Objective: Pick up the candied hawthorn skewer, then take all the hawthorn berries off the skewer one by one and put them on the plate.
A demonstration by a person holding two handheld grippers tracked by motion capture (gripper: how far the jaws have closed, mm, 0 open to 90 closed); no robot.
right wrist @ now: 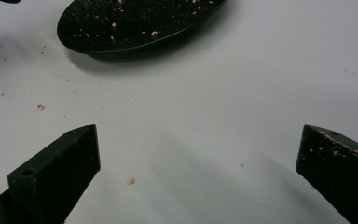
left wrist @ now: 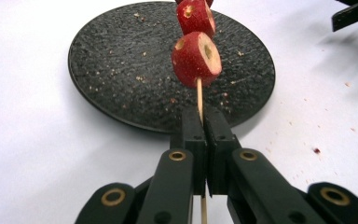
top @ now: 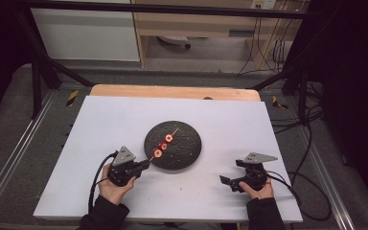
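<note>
A thin wooden skewer (left wrist: 199,99) carries three red strawberry slices (top: 163,145) and slants over a round black plate (top: 184,153) in the middle of the table. My left gripper (top: 145,165) is shut on the skewer's near end, just off the plate's left rim; in the left gripper view the closest slice (left wrist: 196,59) hangs right above the closed jaws (left wrist: 205,140). My right gripper (top: 225,182) rests open on the white surface to the right of the plate (right wrist: 135,23), its jaws wide apart with nothing between them.
The white board (top: 100,124) lies on a wooden table (top: 172,91) and is dotted with crumbs (right wrist: 130,181) and red specks. Black frame bars and cables surround the table on a grey floor.
</note>
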